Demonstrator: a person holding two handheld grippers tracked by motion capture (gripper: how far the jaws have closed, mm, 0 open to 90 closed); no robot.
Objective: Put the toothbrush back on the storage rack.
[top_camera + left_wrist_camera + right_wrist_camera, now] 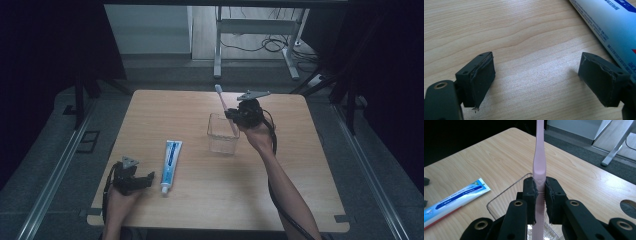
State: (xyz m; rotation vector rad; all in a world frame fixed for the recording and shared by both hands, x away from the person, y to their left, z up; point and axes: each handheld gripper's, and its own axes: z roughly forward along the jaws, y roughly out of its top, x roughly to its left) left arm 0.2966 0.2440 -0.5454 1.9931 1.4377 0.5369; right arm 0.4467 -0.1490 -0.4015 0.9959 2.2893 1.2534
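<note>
A: Wooden surface (200,200): your right hand-held gripper (234,116) is clamped on the pink toothbrush (223,104), over the clear cup (223,134) mid-surface.

B: Your left hand-held gripper (148,179) rests spread apart beside the toothpaste tube (171,159), near the front-left corner.

Both forearms are bare, with no sleeve showing. The left black two-jaw gripper (148,178) carries a grey three-cornered plate (129,161) on top and trails a black cable. The right black two-jaw gripper (229,114) bears a like grey plate (253,94), its black cable running along the arm. The jaws are matte black blocks with worn, frayed pads (482,80), small screw holes and brass-ringed pivot holes (518,203).
</note>
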